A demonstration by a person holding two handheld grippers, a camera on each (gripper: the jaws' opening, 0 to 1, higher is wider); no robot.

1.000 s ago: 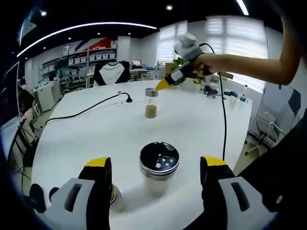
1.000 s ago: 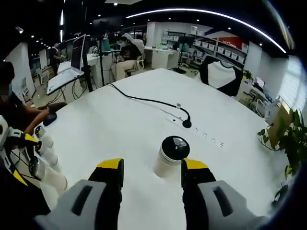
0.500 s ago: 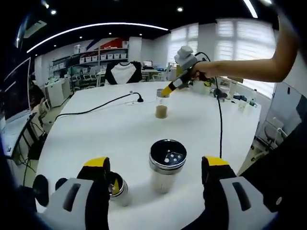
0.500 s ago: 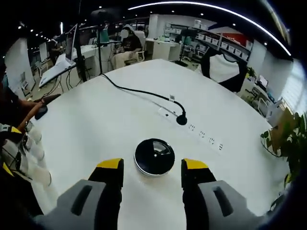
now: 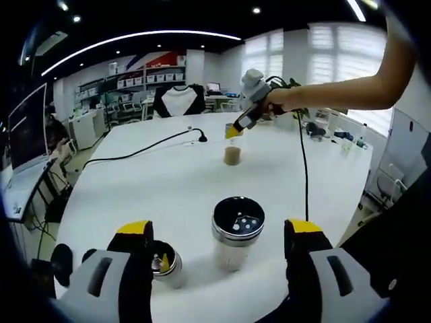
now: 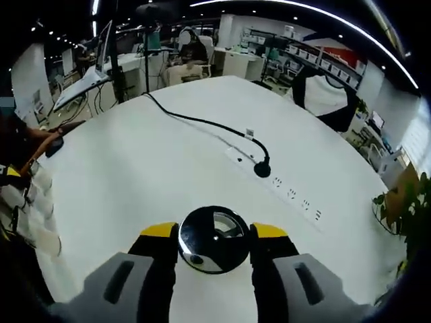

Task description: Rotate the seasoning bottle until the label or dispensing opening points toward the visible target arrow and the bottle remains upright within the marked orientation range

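White round-edged desk (image 5: 155, 175) is carrying everything, smooth matte top, a black cable (image 6: 202, 124) snaking across the far side. Right gripper (image 6: 214, 232) is closing on the seasoning bottle (image 6: 213, 239) at its glossy dark round cap, yellow tips touching both sides, likely gripping it to twist it. In the left gripper view that bottle (image 5: 232, 149) is standing upright at far centre, clear with brown powder. Left gripper (image 5: 219, 229) is hovering open around a nearer shaker (image 5: 237, 232) with a perforated metal lid, not touching. Small jar (image 5: 163, 266) is sitting near left. No arrow is visible.
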